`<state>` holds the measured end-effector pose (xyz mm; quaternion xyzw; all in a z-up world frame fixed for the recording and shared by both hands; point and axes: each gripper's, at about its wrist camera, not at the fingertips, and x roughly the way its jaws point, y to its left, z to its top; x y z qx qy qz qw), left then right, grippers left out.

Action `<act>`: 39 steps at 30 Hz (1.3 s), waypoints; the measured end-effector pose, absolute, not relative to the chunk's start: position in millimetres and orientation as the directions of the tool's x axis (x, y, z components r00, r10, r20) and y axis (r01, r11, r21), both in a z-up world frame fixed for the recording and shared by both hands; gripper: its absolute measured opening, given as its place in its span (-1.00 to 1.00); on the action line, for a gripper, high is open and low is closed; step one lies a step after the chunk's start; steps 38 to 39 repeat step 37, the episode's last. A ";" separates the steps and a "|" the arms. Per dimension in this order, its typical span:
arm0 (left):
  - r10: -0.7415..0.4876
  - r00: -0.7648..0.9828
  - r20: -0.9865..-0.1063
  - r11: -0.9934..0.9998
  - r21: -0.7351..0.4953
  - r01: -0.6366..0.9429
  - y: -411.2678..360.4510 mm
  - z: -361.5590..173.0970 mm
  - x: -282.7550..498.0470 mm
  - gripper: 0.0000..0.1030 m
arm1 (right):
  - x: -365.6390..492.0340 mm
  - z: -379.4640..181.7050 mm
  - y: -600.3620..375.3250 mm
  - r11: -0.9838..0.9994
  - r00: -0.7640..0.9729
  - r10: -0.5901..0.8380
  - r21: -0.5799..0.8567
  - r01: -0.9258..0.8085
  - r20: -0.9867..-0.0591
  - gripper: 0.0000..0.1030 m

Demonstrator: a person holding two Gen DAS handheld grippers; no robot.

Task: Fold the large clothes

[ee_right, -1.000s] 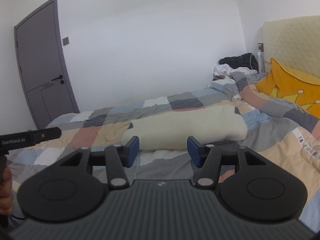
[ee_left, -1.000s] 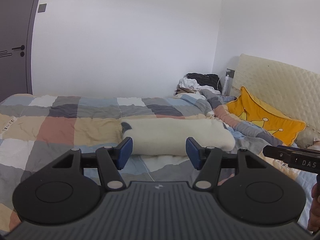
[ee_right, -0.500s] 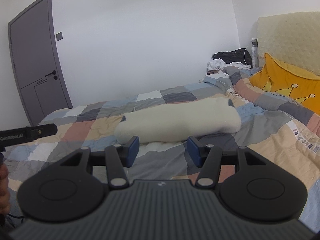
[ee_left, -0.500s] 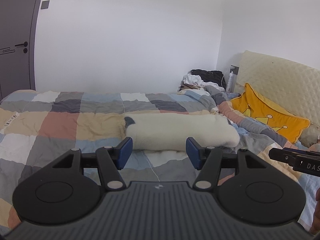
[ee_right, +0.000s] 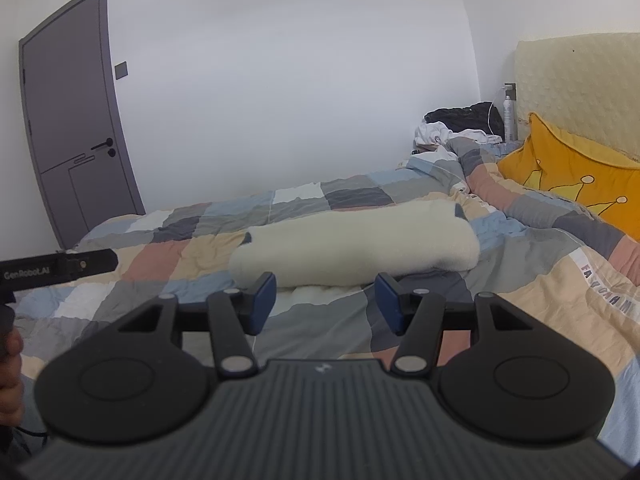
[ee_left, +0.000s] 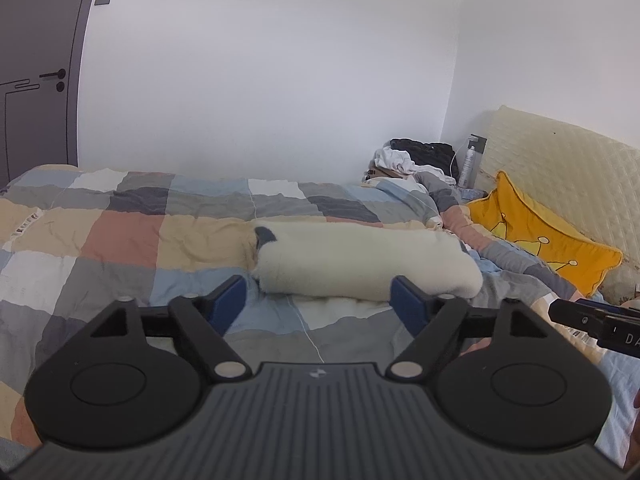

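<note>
Left wrist view first: at the far left stands a grey door [ee_left: 36,72], then a bare white wall. Below it a checked quilt [ee_left: 120,236] covers the bed. On the quilt, about mid-frame, lies the cream fleece garment [ee_left: 360,264], folded into a long thick bundle with a dark grey patch showing at its left end. The left gripper [ee_left: 316,300] hangs just in front of the bundle, its blue-padded jaws opening wide with nothing between them; the pads touch no cloth. Further right a heap of clothes [ee_left: 416,156] sits in the corner beside a white bottle [ee_left: 468,164], then a yellow cushion [ee_left: 544,236] printed with crowns leans on a quilted headboard [ee_left: 560,168]. The tip of the other tool pokes in at the right edge.

Right wrist view, same order: the tip of the left tool and part of a hand [ee_right: 10,356] show at the left edge. The right gripper [ee_right: 326,304] hovers before the same bundle, jaws spread partway and empty, clear of the fleece. The cushion sits at far right.
</note>
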<state>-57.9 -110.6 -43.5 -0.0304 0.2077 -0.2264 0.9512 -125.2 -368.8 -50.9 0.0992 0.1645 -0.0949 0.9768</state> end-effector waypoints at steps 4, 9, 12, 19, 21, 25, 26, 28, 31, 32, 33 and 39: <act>-0.431 0.817 -0.382 0.901 -0.146 0.408 -112.0 -42.3 -57.7 0.90 | -125.1 -48.5 -368.0 0.959 0.929 -0.173 0.157 0.234 -0.326 0.75; -0.406 0.828 -0.387 0.913 -0.145 0.381 -110.0 -42.6 -56.7 0.99 | -124.3 -48.1 -368.5 0.958 0.926 -0.168 0.164 0.233 -0.338 0.81; -0.397 0.831 -0.390 0.917 -0.143 0.372 -108.4 -42.3 -56.9 1.00 | -122.8 -49.9 -369.4 0.957 0.922 -0.163 0.171 0.234 -0.351 0.82; -0.374 0.839 -0.396 0.927 -0.140 0.347 -107.7 -41.2 -58.6 1.00 | -122.3 -48.3 -368.6 0.951 0.916 -0.188 0.167 0.260 -0.354 0.82; -0.369 0.838 -0.403 0.929 -0.132 0.346 -108.0 -40.7 -59.5 1.00 | -122.7 -47.6 -367.9 0.950 0.916 -0.197 0.163 0.266 -0.350 0.82; -0.381 0.823 -0.421 0.923 -0.122 0.365 -109.2 -40.3 -61.0 1.00 | -122.9 -47.6 -366.5 0.949 0.913 -0.202 0.160 0.272 -0.354 0.82; -0.385 0.822 -0.420 0.921 -0.123 0.368 -109.0 -40.1 -61.5 1.00 | -122.8 -48.1 -365.7 0.950 0.913 -0.201 0.158 0.270 -0.356 0.82; -0.381 0.826 -0.416 0.923 -0.116 0.368 -108.8 -39.3 -63.0 1.00 | -122.9 -48.6 -364.2 0.951 0.911 -0.198 0.154 0.268 -0.361 0.82; -0.387 0.825 -0.413 0.920 -0.118 0.373 -107.7 -38.4 -64.6 1.00 | -122.5 -48.3 -362.9 0.951 0.909 -0.199 0.150 0.269 -0.365 0.82; -0.389 0.823 -0.414 0.920 -0.122 0.373 -107.2 -38.3 -64.7 1.00 | -121.2 -47.6 -363.9 0.952 0.910 -0.198 0.150 0.267 -0.365 0.82; -0.391 0.822 -0.415 0.919 -0.125 0.374 -106.7 -38.4 -64.6 1.00 | -121.4 -47.6 -363.8 0.952 0.910 -0.199 0.149 0.268 -0.364 0.82; -0.391 0.821 -0.416 0.919 -0.134 0.370 -104.0 -38.4 -63.3 1.00 | -120.8 -46.9 -364.1 0.952 0.911 -0.197 0.153 0.267 -0.363 0.82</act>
